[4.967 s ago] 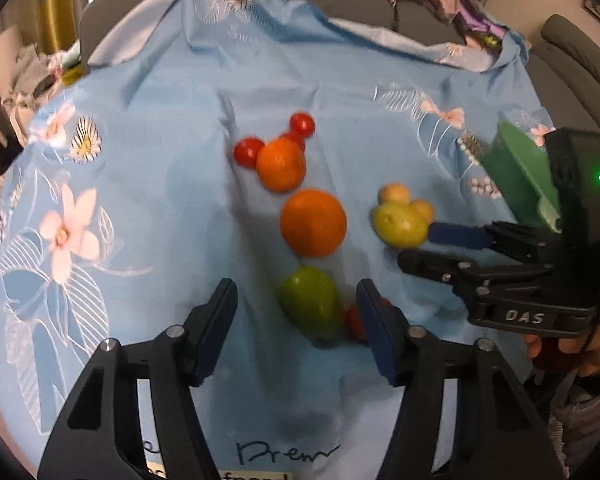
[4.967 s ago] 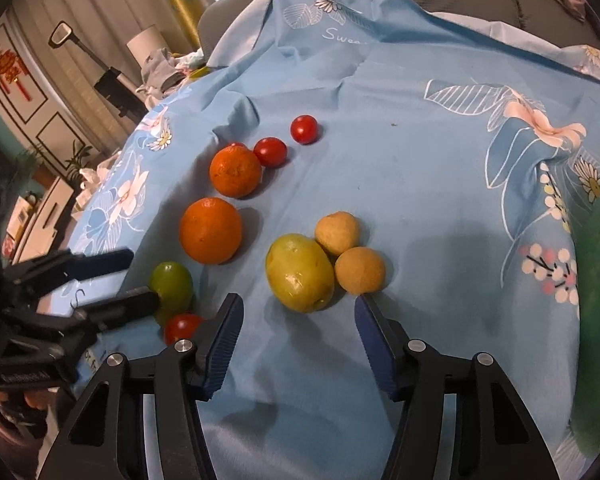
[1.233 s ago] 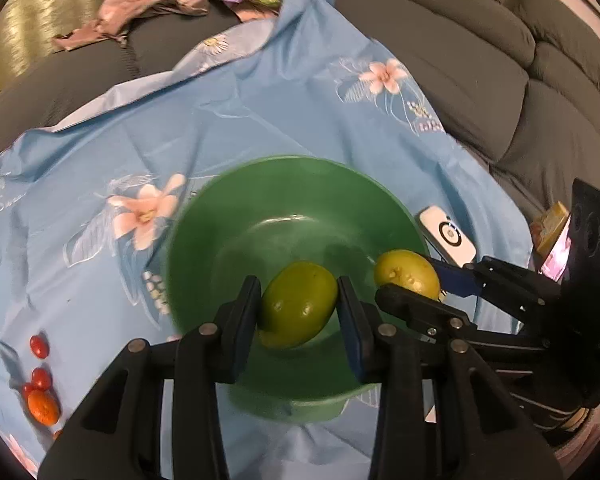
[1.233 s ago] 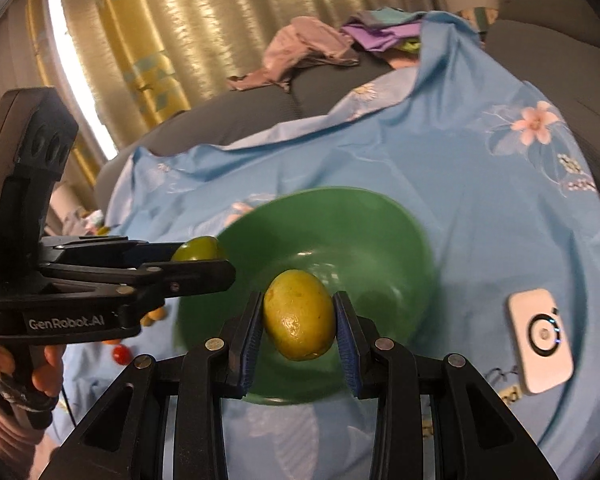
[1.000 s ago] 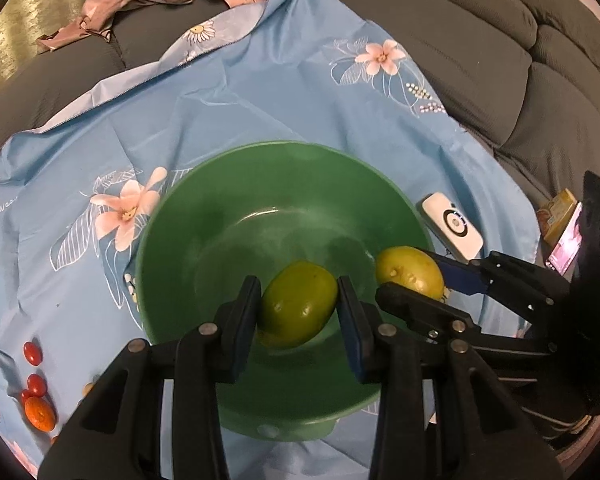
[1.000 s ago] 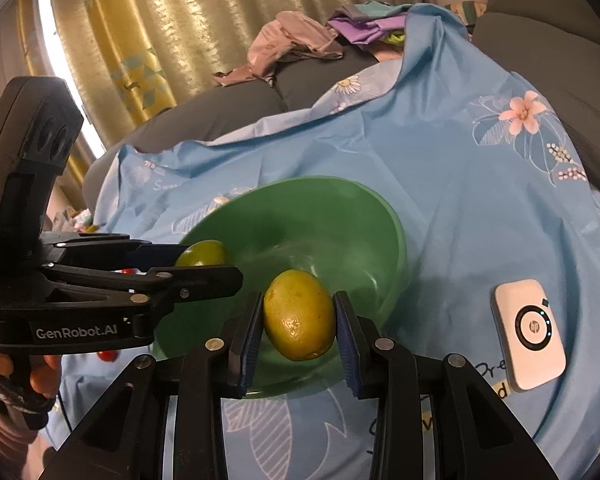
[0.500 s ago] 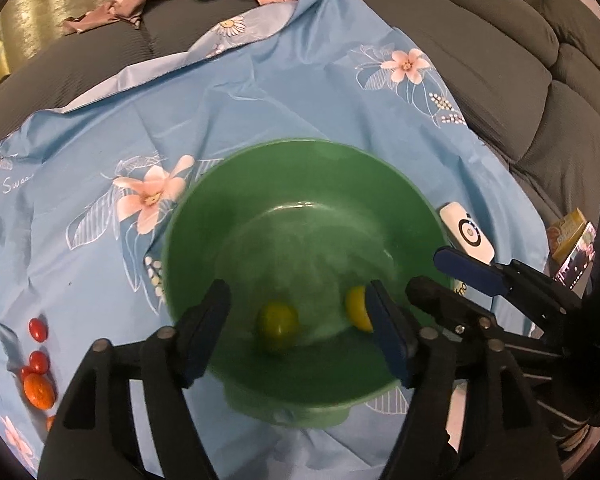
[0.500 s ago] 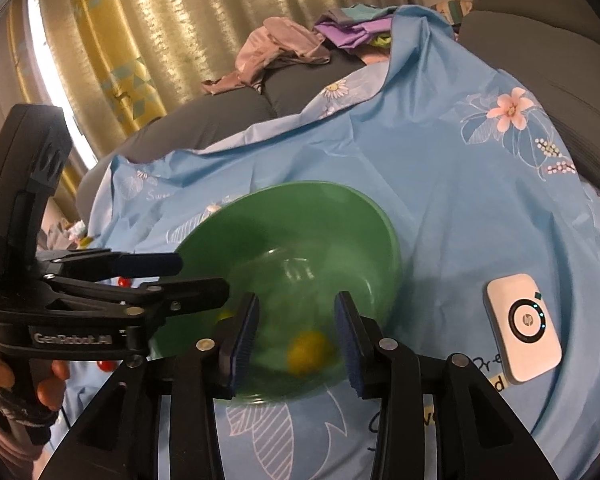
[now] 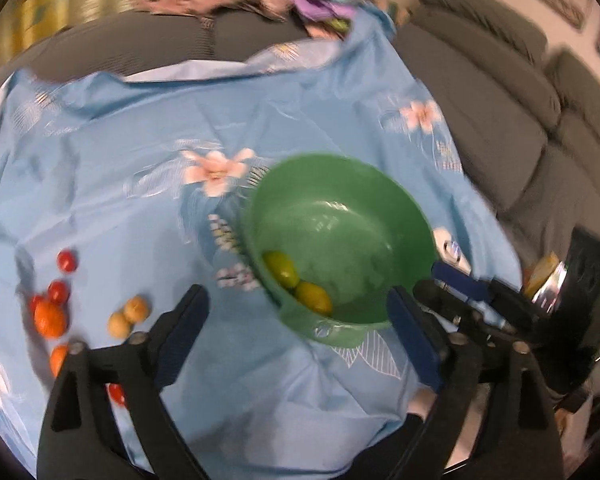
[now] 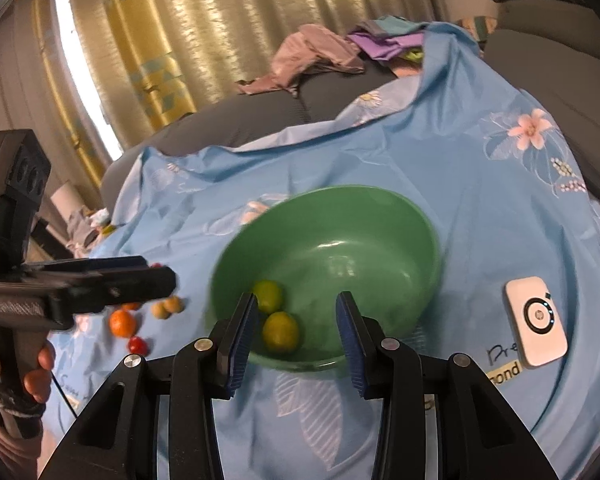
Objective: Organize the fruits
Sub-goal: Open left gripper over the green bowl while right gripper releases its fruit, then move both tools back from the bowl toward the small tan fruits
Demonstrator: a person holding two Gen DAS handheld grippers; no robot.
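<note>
Your left gripper [image 9: 296,312] is spread wide and holds nothing; your right gripper [image 10: 296,320] is released too, its fingers apart just above the bowl [image 10: 380,200]. Two yellow-green fruits [image 10: 281,332] lie touching in the bowl, against its near-left wall. On the cloth [image 9: 100,152], left of the bowl, lie oranges [image 9: 50,320], tomatoes [image 9: 67,260] and two small tan fruits [image 9: 126,316]. A white device [image 10: 536,322] sits right of the bowl.

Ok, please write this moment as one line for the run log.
left gripper: open | right gripper: open | green bowl: holds green fruit and yellow fruit | oranges, tomatoes: on cloth
</note>
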